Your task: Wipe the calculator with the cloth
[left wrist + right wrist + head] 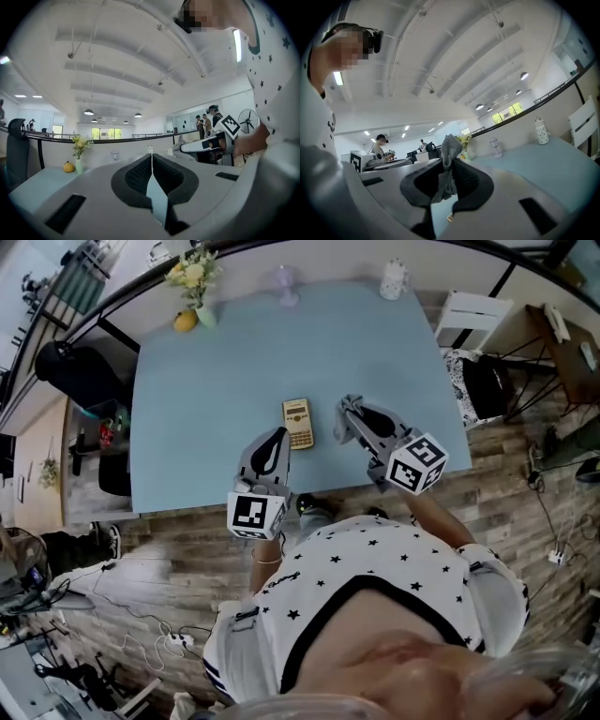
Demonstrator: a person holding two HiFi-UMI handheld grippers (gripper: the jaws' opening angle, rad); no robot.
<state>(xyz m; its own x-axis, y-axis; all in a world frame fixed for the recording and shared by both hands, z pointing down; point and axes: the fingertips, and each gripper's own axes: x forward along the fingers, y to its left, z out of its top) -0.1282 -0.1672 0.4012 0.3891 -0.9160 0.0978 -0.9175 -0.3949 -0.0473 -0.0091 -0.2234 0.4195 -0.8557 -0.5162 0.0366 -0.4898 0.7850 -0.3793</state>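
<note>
A tan calculator lies flat on the light blue table, near its front edge. My right gripper is just right of the calculator and shut on a grey cloth, which sticks up between the jaws in the right gripper view. My left gripper sits just left of and below the calculator, its jaws pressed together with nothing between them. Both grippers tilt upward, so their views show mostly ceiling.
At the table's far edge stand a vase of yellow flowers with a yellow fruit, a clear glass and a white jar. A white chair is right of the table. Cables lie on the wooden floor.
</note>
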